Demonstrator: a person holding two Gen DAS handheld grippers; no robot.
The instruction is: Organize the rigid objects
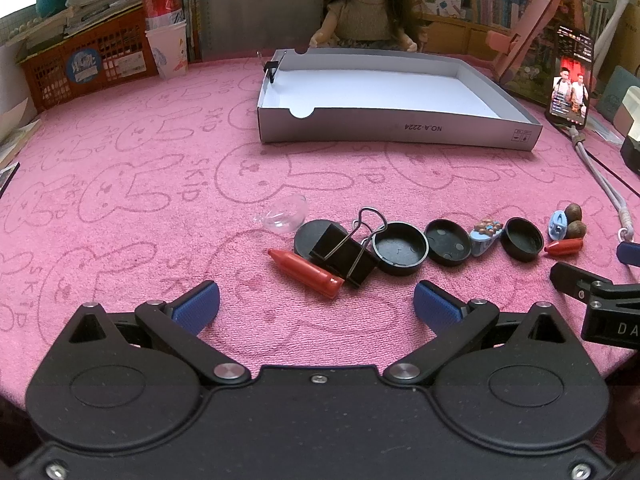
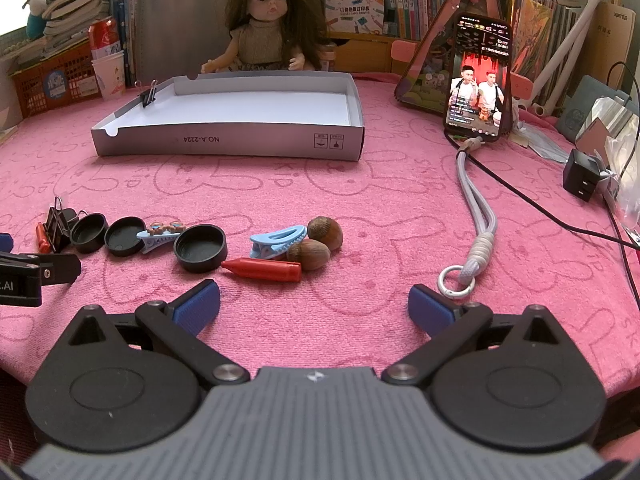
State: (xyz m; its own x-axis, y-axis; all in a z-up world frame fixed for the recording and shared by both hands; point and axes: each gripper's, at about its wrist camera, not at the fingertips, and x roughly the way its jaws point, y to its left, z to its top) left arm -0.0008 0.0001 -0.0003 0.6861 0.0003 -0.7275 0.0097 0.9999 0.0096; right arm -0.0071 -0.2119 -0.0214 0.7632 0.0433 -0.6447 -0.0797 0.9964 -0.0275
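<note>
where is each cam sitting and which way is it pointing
Left wrist: sits on the left gripper, low over the pink towel, facing the binder clip, caps and box; its open blue-padded fingers show, with the right gripper's tip at right.
Right wrist: sits on the right gripper, further right, facing the nuts, red crayon and phone; own open fingers show.
Shared: box, doll, row of small objects.

Even, bright indoor light — soft shadows, sharp centre, strong fisheye bending at edges, blown-out corner windows.
</note>
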